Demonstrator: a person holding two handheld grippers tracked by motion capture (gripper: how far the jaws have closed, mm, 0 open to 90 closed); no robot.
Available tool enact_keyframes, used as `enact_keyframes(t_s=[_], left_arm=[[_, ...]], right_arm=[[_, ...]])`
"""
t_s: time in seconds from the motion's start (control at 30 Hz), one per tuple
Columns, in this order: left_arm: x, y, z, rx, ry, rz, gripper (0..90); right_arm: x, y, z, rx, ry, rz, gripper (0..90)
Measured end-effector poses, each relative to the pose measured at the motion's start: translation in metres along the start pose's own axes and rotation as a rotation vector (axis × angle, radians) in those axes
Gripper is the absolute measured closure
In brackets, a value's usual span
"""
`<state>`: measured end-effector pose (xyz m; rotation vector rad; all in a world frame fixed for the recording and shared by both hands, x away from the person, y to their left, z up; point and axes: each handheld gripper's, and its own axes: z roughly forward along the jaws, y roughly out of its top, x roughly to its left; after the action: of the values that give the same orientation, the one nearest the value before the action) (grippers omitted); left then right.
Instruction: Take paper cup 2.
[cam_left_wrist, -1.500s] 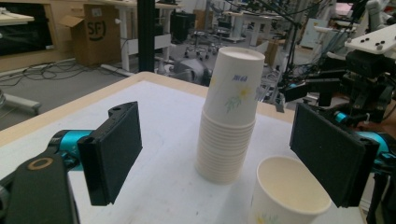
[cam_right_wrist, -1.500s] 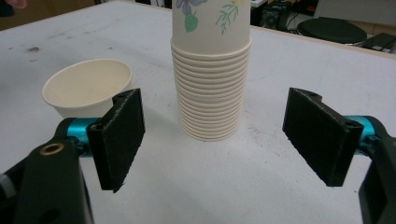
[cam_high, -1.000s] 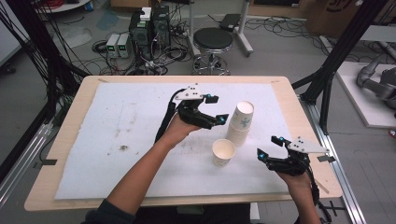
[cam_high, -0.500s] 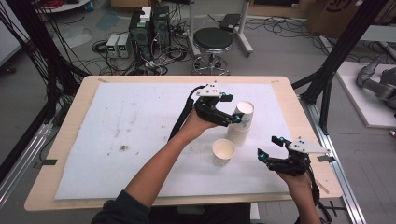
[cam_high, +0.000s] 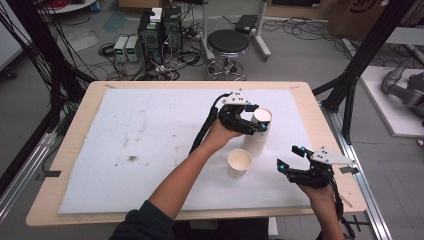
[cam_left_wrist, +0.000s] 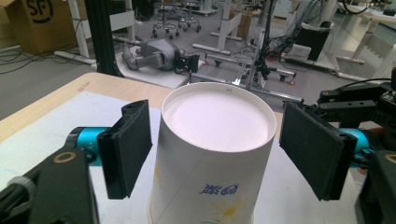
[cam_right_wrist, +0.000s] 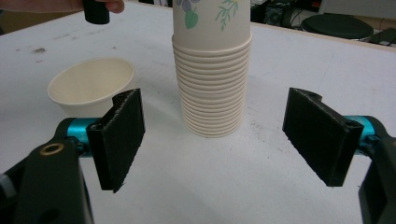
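A tall stack of upturned paper cups (cam_high: 256, 142) stands right of the middle of the white mat (cam_high: 150, 135). My left gripper (cam_high: 256, 118) reaches in level at the stack's top. In the left gripper view its pads (cam_left_wrist: 128, 149) flank the top cup (cam_left_wrist: 217, 140) with thin gaps on both sides. Its jaws have just been closing with that cup between them. A single cup (cam_high: 239, 162) stands mouth up in front of the stack. My right gripper (cam_high: 288, 157) hovers open near the table's front right, facing the stack (cam_right_wrist: 212, 84) and the single cup (cam_right_wrist: 91, 86).
The wooden table (cam_high: 310, 107) ends close to the right of the stack. Black frame posts (cam_high: 360, 60) rise at the right, and a stool (cam_high: 228, 42) and computer boxes (cam_high: 160, 25) stand on the floor behind the table. The mat's left half lies bare with dark stains (cam_high: 132, 158).
My left gripper has moved right to the top of the cup stack and its jaws have narrowed around the top cup. The right gripper has stayed put.
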<state>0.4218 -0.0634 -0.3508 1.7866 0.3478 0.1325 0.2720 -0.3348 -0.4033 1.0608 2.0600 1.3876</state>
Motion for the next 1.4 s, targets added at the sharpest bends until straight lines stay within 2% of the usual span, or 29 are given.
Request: enact_keyframes(t_s=[0.2,0.87,1.03,1.2,1.4], left_arm=[[0.0,0.0,0.0,-0.008,-0.003,0.016,33.6],[-0.002,0.006,-0.001,-0.021,0.008,0.017,35.5],[-0.003,0.012,-0.003,-0.033,0.001,0.017,35.6],[-0.003,0.018,-0.003,-0.021,0.005,0.034,35.6],[-0.002,0.018,-0.003,-0.025,0.01,0.018,35.5]], right_arm=[[0.0,0.0,0.0,0.002,0.002,0.002,21.5],[0.0,0.0,0.0,-0.002,0.008,0.002,21.5],[0.0,0.0,0.001,-0.001,0.009,0.001,21.6],[0.002,0.0,0.002,0.003,0.014,0.001,21.5],[0.002,0.0,0.001,0.003,0.015,0.001,21.6]])
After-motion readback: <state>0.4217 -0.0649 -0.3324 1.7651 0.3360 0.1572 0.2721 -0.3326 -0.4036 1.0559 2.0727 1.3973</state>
